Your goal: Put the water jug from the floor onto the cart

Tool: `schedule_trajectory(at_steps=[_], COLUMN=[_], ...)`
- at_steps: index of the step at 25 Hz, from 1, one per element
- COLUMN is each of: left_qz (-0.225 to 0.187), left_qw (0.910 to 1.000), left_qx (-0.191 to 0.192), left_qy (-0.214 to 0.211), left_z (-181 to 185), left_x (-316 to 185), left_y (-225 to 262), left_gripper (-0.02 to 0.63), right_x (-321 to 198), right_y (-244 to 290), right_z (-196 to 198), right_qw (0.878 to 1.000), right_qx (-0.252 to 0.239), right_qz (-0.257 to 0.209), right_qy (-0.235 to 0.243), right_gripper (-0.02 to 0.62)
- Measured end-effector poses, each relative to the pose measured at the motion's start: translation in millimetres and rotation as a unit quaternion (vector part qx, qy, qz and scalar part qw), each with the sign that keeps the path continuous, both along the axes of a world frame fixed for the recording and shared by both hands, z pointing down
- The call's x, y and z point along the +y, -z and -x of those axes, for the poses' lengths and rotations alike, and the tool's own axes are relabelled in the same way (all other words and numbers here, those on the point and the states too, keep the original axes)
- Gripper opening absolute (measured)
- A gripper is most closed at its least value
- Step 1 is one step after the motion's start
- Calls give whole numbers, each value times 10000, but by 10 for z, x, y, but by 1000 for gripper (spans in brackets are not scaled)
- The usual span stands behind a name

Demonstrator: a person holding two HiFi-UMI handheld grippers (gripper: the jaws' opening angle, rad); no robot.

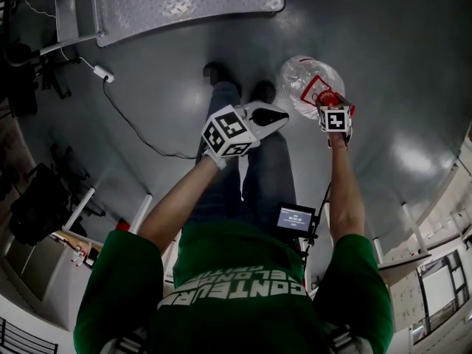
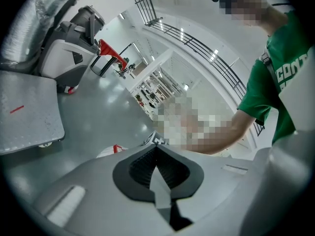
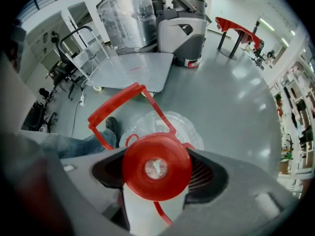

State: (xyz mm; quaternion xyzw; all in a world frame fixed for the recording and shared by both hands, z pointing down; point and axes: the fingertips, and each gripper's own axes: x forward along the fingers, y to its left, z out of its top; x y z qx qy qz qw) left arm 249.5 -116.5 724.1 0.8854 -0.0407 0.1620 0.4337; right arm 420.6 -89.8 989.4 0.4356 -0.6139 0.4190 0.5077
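Note:
The clear water jug [image 1: 304,82] has a red cap [image 3: 156,166] and a raised red carry handle [image 3: 129,101]. My right gripper [image 1: 332,103] reaches down onto its top and is shut on the neck, with the cap sitting between the jaws [image 3: 156,170]. Whether the jug rests on the grey floor or hangs just above it I cannot tell. The cart [image 1: 184,0], a flat metal platform, lies ahead beyond the person's shoes; it shows in the right gripper view too [image 3: 133,69]. My left gripper [image 1: 279,115] hovers left of the jug, shut and holding nothing [image 2: 157,149].
A white cable [image 1: 136,127] with a plug block [image 1: 103,73] trails across the floor left of the person's legs. Behind the cart stand a floor-scrubbing machine [image 3: 183,27] and a plastic-wrapped tank [image 3: 125,16]. A red table [image 3: 237,27] is far right.

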Motion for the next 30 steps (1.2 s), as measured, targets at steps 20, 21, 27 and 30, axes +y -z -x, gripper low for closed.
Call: schedule_trajectory(at_steps=[20,21,27,30], left_qz=[-860,-926,-1202,-1309], left_qw=[9940,9933,9886,9866], left_qx=[165,195,389,438], left_qy=[650,661,825,872], left_z=[684,717,897,993], left_x=[-303,-313,-417,-407], left_y=[1633,1727,2212,2386], left_gripper=[2,2,2,2], right_x=[-714,-737,-947,-1023], right_y=[3031,3187,3981,4317], right_z=[103,117,184,222], right_qw=[9776,9752,9613,9538], right_qx=[-237,-250,-267,-287], right_qz=[-2074,-2182,-2736,-2985], right_qy=[263,254,190,189], right_gripper=[305,305,305,305])
